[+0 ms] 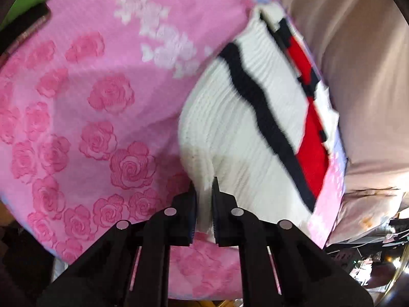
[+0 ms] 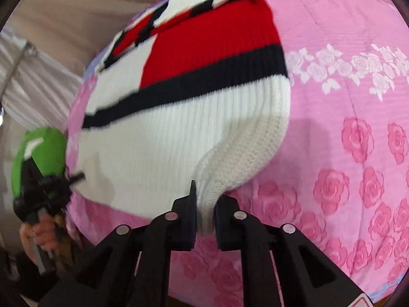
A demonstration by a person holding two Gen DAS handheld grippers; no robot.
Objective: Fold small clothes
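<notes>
A small knitted sweater [image 1: 230, 117] [image 2: 184, 133], white with a black stripe and red blocks, lies on a pink rose-patterned bedspread [image 1: 89, 97] [image 2: 358, 153]. My left gripper [image 1: 204, 199] is shut on the sweater's white ribbed hem at one near corner. At the other near corner my right gripper [image 2: 205, 204] pinches the bunched white hem between its black fingers. The left gripper [image 2: 51, 186] also shows at the left of the right wrist view, with a green housing and a hand below it. The sweater's far end reaches the bed's edge.
Beige curtain fabric [image 1: 358, 64] hangs behind the bed. A dark phone-like object [image 1: 25, 30] lies at the bedspread's far left edge. Cluttered items [image 1: 370, 243] sit beside the bed at lower right.
</notes>
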